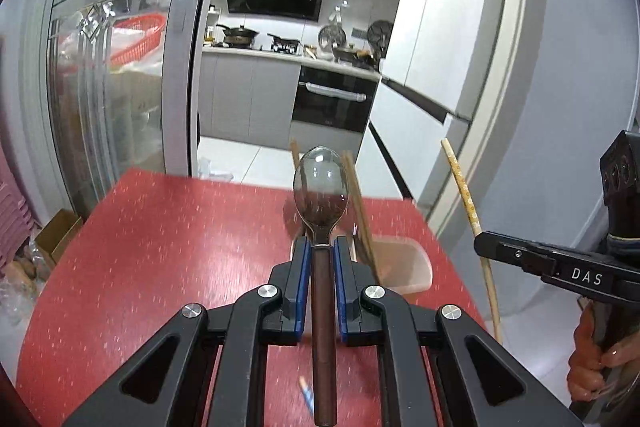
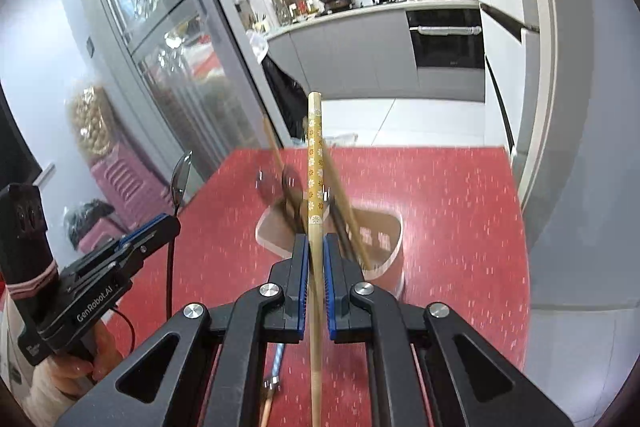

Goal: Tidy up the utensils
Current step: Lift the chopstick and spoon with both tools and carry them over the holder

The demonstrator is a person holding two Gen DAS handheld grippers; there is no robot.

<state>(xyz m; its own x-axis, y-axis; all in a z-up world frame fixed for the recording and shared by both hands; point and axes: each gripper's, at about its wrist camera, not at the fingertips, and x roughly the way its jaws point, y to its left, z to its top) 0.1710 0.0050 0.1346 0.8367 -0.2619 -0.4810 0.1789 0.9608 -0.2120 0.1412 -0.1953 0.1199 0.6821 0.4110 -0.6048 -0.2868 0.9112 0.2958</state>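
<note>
Above a red tabletop (image 1: 160, 247), the left gripper (image 1: 321, 251) has its fingers (image 1: 302, 267) closed on the dark handle of a spoon (image 1: 320, 183), bowl pointing away. The right gripper (image 2: 316, 247) pinches a flower-patterned chopstick (image 2: 314, 163) between nearly shut fingers (image 2: 299, 259). A holder (image 2: 384, 239) of utensils stands on the tabletop just beyond. Only the right view shows a blue-handled utensil (image 2: 278, 359) lying below.

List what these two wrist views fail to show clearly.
- Utensil holder, right wrist view: contents motion-blurred, so no count or type.
- Holder, left wrist view: mostly hidden behind the left gripper and its spoon.
- Blue-handled utensil on the table: both ends hidden by the right gripper.
</note>
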